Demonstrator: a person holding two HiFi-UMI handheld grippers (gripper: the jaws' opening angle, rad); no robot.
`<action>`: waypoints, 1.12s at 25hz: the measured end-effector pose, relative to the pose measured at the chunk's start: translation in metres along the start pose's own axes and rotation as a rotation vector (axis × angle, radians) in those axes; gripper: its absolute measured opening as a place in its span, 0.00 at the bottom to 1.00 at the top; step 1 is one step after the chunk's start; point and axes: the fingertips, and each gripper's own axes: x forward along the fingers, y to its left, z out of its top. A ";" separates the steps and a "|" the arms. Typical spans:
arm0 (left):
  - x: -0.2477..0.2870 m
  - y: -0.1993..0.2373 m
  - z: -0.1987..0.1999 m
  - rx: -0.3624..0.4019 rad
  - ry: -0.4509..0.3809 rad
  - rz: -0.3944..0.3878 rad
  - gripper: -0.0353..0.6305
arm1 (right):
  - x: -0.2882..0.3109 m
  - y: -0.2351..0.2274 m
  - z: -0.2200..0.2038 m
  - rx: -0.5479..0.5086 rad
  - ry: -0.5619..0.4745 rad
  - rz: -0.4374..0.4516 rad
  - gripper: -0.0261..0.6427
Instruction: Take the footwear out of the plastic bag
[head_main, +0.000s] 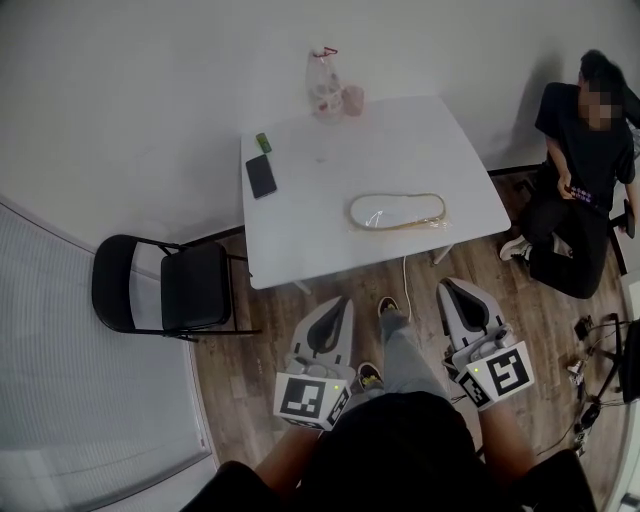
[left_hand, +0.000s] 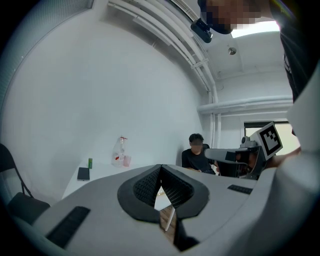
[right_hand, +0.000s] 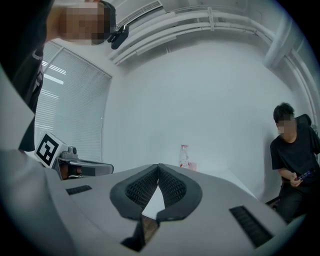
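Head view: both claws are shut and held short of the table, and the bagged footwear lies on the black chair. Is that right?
No. The head view shows the bagged footwear on the white table, near its front edge, not on the black chair. The left claw and right claw are shut, short of the table.

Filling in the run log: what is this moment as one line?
stage: before grasp | left gripper: shut, empty | right gripper: shut, empty | bagged footwear: on table, untouched

Jaws of right hand-held gripper (right_hand: 158, 166) together, empty; bottle (right_hand: 184, 156) beyond.
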 end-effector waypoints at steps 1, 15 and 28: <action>0.001 0.002 0.000 0.002 0.000 -0.002 0.09 | 0.002 -0.001 0.000 -0.001 0.000 0.000 0.06; 0.066 0.029 0.009 0.024 0.028 -0.007 0.09 | 0.051 -0.050 -0.012 0.010 0.038 -0.002 0.06; 0.144 0.057 0.008 0.018 0.075 -0.036 0.09 | 0.109 -0.109 -0.028 0.035 0.084 -0.028 0.06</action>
